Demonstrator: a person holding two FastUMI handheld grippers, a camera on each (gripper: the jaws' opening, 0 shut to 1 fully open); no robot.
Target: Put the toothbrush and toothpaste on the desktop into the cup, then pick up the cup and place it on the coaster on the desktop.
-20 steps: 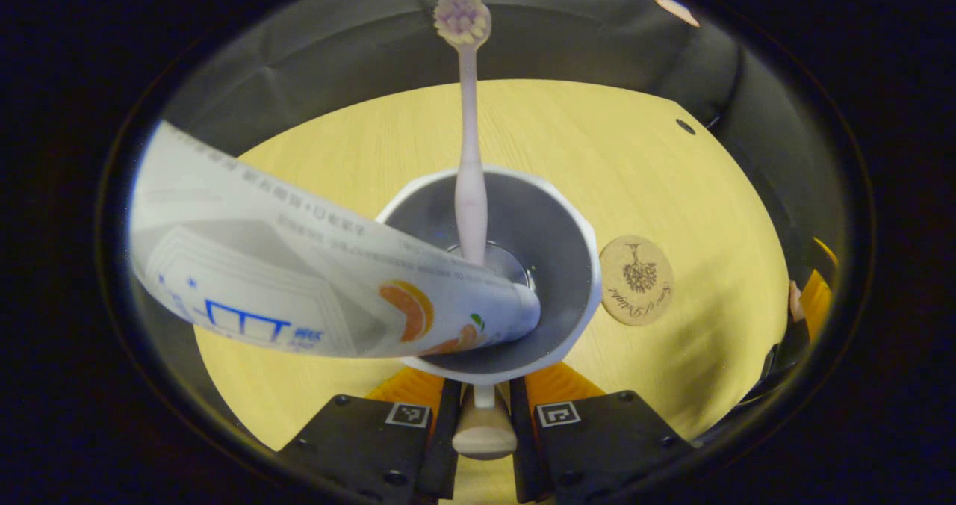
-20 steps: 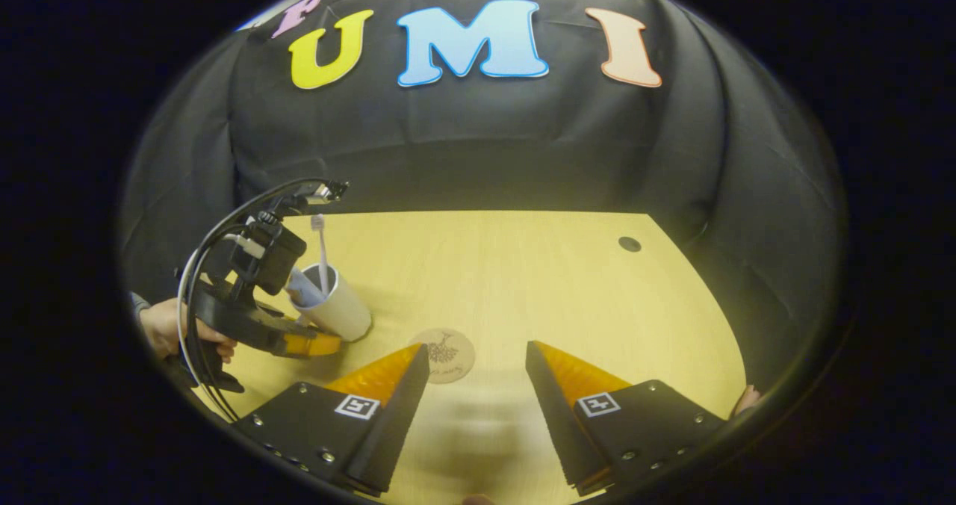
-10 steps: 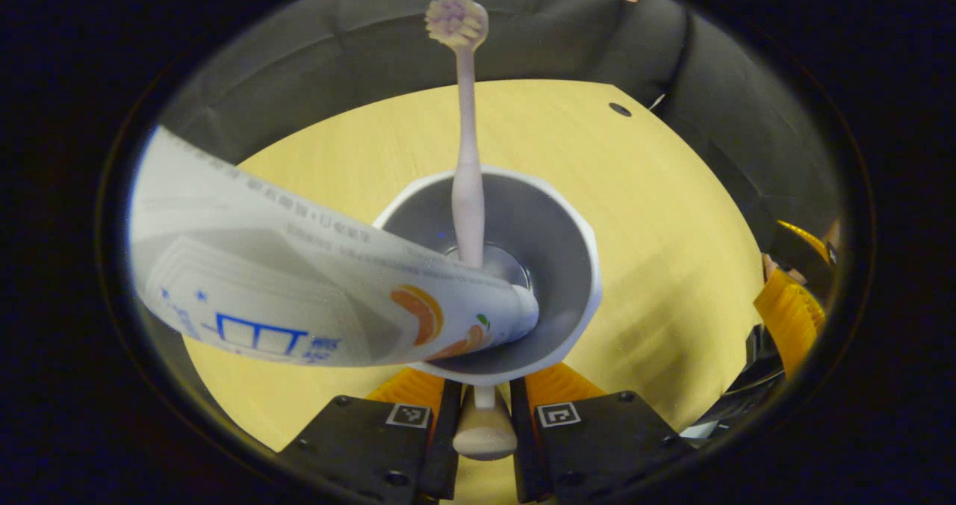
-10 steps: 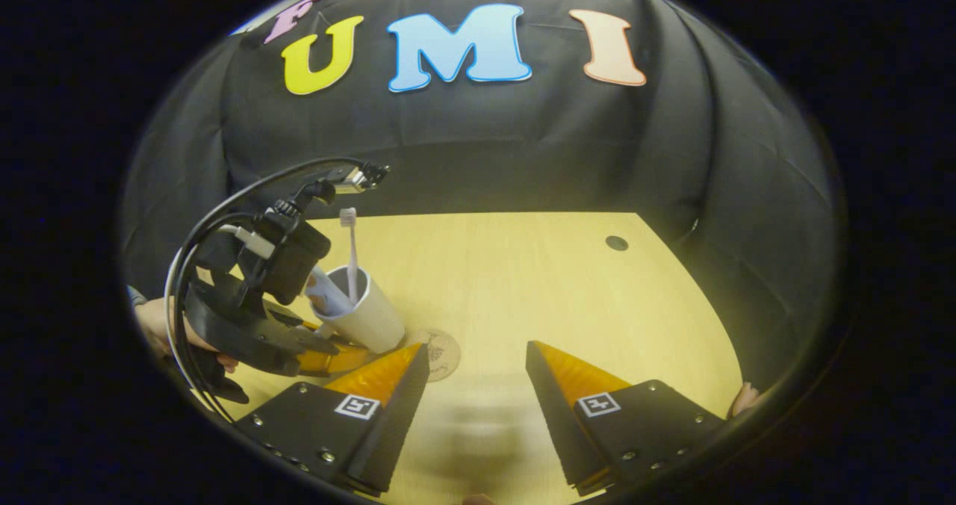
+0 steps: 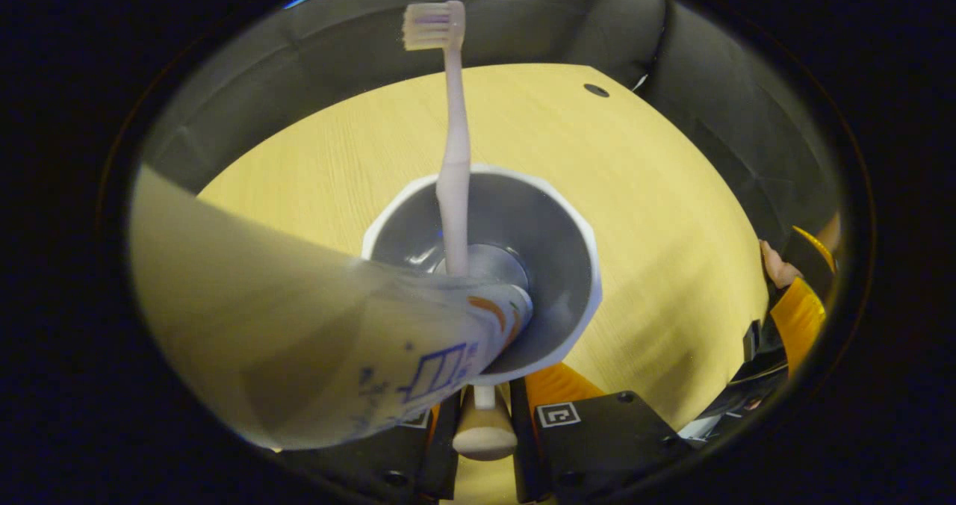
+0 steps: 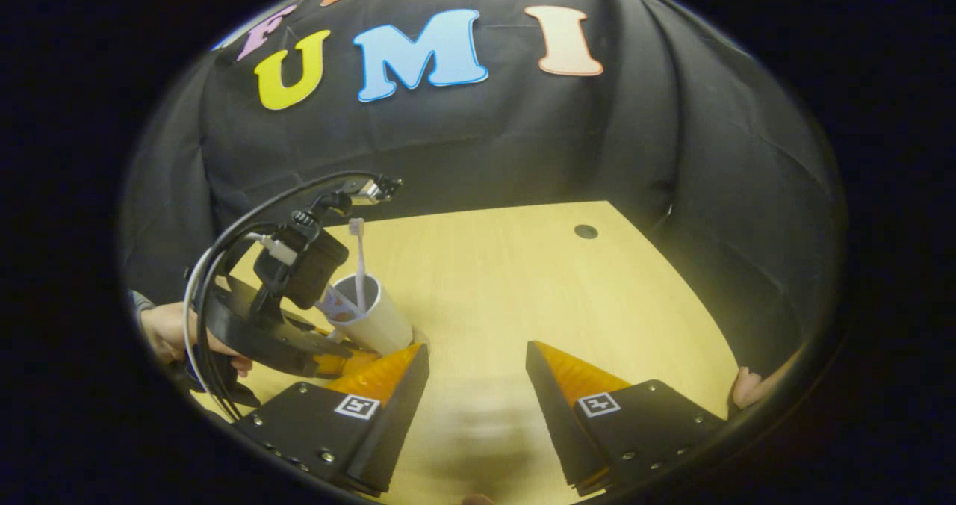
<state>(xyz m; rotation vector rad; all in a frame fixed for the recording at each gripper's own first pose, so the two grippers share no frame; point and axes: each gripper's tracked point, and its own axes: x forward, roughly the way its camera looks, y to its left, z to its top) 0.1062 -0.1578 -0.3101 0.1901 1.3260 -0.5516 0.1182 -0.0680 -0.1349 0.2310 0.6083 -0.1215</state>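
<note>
Left gripper [image 5: 484, 408] clamps one cup [image 5: 556, 266] by its handle; inside stand one toothbrush [image 5: 454, 161] and one toothpaste tube [image 5: 314, 341]. Right gripper [image 6: 478, 374] hangs wide open, empty.

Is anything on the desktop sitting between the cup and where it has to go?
Nothing visible does. The left tool holds the cup by its handle, toothbrush and toothpaste inside. The desktop beside it looks bare; the coaster is hidden behind the right tool's finger.

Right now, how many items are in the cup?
2. The toothbrush stands in the cup, head up past the rim. The toothpaste leans out over the near rim, cap end inside. Anything smaller under them could be hidden.
</note>
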